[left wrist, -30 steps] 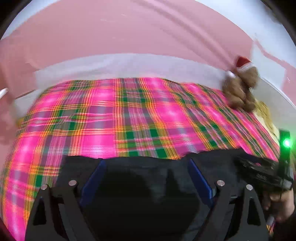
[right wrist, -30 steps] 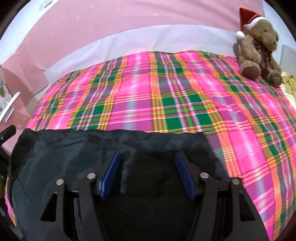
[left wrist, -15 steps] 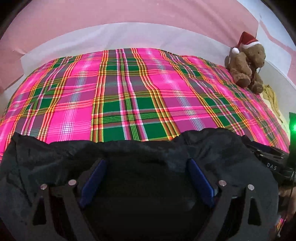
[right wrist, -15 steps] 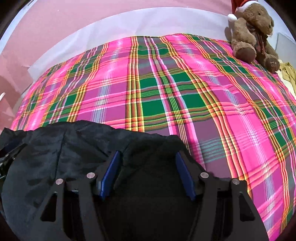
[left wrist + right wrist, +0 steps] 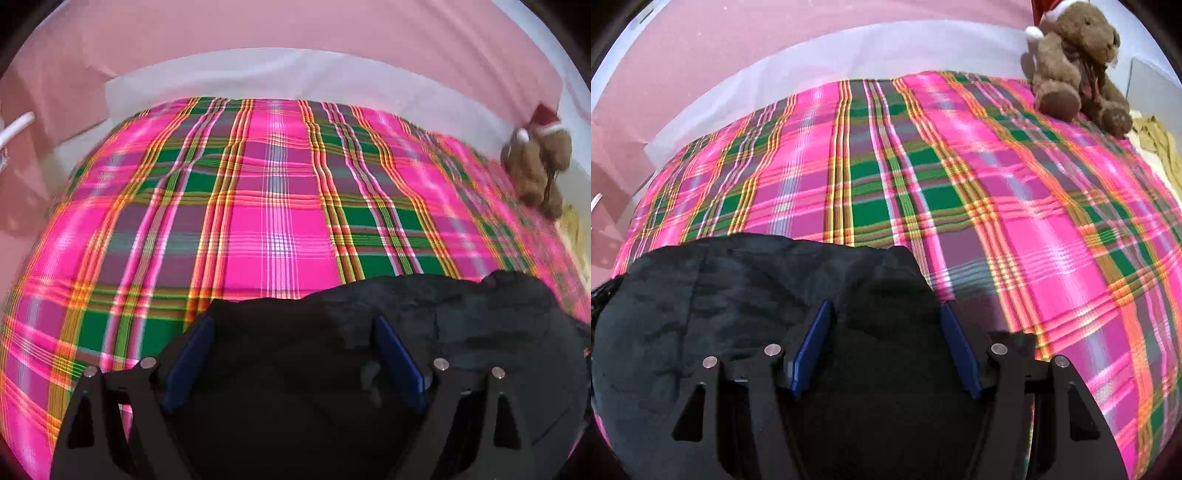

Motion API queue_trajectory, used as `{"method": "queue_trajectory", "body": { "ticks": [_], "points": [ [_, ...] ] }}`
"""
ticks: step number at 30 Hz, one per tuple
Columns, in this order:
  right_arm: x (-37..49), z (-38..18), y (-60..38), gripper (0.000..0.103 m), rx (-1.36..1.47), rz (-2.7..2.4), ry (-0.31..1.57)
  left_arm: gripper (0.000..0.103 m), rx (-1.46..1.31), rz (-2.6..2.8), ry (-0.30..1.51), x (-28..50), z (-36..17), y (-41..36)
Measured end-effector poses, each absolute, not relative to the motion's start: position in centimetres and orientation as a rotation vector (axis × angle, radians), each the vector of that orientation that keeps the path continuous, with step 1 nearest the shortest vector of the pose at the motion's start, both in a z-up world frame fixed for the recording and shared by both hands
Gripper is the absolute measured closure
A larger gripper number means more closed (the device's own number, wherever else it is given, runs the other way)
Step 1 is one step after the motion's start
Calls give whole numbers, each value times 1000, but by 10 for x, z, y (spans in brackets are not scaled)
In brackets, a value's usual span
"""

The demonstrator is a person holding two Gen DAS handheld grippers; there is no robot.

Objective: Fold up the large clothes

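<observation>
On plaid bedspread point(image 5: 280, 221): black garment point(image 5: 746, 295), teddy bear point(image 5: 1075, 62).

black garment point(image 5: 461, 317) carried lower toward the plaid bedspread point(image 5: 277, 206), teddy bear point(image 5: 535, 166) swung right

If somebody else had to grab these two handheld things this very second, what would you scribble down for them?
Left tool: black garment bunched between its blue pads; whether they press on it cannot be told.
Right tool: the same, dark cloth between the pads, grip unclear.
Things: the garment hangs in front of both tools over the near part of the pink plaid bedspread. A teddy bear in a Santa hat sits at the far right corner, apart from the garment.
Done: garment brought over the bed.
Left: probably lay it flat, then make the folds; no neat fold shows so far.
</observation>
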State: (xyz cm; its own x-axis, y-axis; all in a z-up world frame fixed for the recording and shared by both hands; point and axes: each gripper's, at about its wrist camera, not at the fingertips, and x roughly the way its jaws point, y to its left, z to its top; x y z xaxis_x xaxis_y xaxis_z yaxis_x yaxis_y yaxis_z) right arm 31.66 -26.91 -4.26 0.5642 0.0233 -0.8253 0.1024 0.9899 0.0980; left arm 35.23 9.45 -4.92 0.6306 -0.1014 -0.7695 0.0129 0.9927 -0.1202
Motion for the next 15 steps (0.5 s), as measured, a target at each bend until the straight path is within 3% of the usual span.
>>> {"method": "queue_trajectory", "body": {
  "ticks": [15],
  "points": [
    [325,-58,-267,41,133,-50,959,12,-122,-52,839,347,-58,93]
  ]
}}
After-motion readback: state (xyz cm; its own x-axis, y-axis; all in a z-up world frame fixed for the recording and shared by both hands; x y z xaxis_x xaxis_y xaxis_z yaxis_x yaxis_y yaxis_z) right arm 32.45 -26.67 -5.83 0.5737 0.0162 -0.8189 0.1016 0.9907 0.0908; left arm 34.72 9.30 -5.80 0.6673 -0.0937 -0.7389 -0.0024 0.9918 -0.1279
